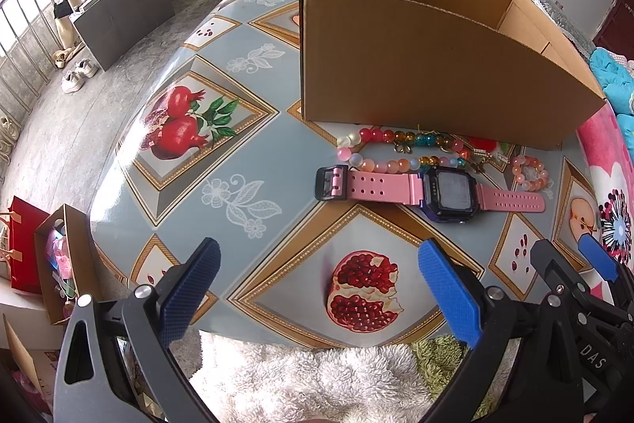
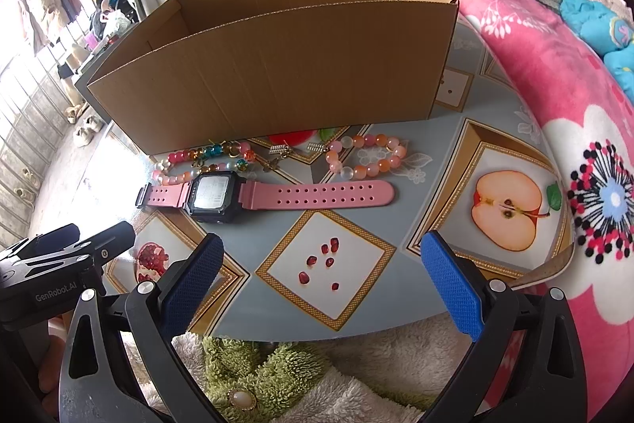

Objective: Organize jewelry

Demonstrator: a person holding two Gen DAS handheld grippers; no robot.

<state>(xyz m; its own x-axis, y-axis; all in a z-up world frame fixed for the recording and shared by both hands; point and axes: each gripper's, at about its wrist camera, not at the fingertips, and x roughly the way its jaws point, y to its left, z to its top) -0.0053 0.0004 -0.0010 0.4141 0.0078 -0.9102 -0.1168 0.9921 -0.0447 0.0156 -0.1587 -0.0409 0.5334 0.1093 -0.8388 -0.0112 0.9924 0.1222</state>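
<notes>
Box [image 2: 277,66] interior hidden; charms [image 2: 281,150] indistinct — bracelet [image 1: 400,149] partly behind watch [image 1: 436,189]

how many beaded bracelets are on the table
2: a multicoloured one behind the watch's buckle end, and a smaller pink-orange one by its holed end. More could hide inside the box.

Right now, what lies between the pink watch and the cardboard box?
Two bead bracelets: a multicolored bracelet and an orange-pink bracelet, seen in both views.

The left gripper [image 2: 59,256] body reads "GenRobot.AI"; the right gripper [image 1: 574,264] body shows "DAS".
</notes>
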